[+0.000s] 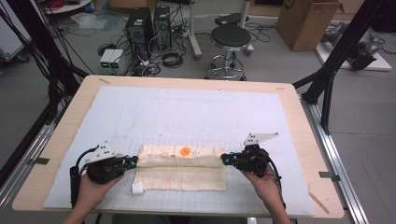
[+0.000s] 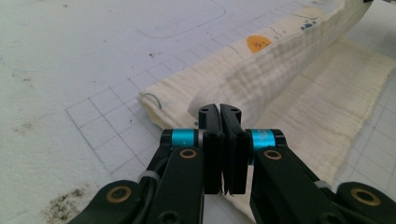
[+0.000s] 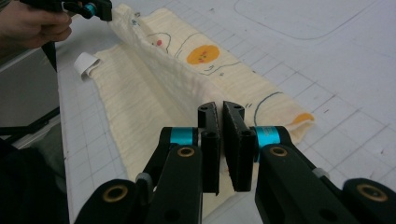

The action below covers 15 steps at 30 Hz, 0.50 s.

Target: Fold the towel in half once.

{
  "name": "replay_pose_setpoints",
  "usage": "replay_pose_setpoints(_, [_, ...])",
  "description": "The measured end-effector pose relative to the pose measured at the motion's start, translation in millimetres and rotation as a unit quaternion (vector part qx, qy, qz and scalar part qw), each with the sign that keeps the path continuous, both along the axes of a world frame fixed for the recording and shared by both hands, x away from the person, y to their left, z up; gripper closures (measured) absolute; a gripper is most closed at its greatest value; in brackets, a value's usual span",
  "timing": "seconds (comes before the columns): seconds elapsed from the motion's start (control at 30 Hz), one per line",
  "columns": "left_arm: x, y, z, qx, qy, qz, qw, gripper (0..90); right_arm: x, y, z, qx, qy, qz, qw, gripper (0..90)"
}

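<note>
Overhead, my left gripper (image 1: pixel 132 162) pinches the cloth (image 1: pixel 182 168) at its nine o'clock end, my right gripper (image 1: pixel 227 159) at three o'clock, on the mat (image 1: pixel 140 112). Along my left gripper (image 2: pixel 219 112), the jaws are clamped on a raised cloth (image 2: pixel 289 84) fold. Along my right gripper (image 3: pixel 220 111), the jaws nip the cloth (image 3: pixel 154 84) edge; the tag (image 3: pixel 86 64) lies at eleven o'clock.
</note>
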<state>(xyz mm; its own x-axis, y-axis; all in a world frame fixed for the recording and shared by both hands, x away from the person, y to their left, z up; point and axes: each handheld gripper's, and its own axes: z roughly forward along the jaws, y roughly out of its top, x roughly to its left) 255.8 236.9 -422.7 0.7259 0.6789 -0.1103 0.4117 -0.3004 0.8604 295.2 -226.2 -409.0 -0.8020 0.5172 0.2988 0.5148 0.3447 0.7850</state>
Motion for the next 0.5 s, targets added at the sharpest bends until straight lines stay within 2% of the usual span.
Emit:
replay_pose_setpoints(0.23, [-8.5,0.6,-6.9,0.001,0.011,-0.019,0.9998,87.1,-6.7,-0.6,-8.6,-0.008,0.013,0.005,0.9999,84.7])
replay_pose_setpoints(0.33, [-12.3,3.2,-4.7,-0.015,0.012,-0.031,0.9993,82.1,-10.2,0.5,-11.8,-0.007,0.017,0.013,0.9998,78.5])
replay_pose_setpoints(0.4, [-13.8,5.6,-1.5,-0.026,0.008,-0.033,0.9991,75.2,-13.0,-0.2,-10.6,0.001,0.019,0.018,0.9997,76.1])
replay_pose_setpoints(0.5, [-12.6,8.4,3.1,-0.043,0.006,-0.035,0.9984,71.9,-17.9,-0.4,-6.3,0.004,0.018,0.021,0.9996,72.6])
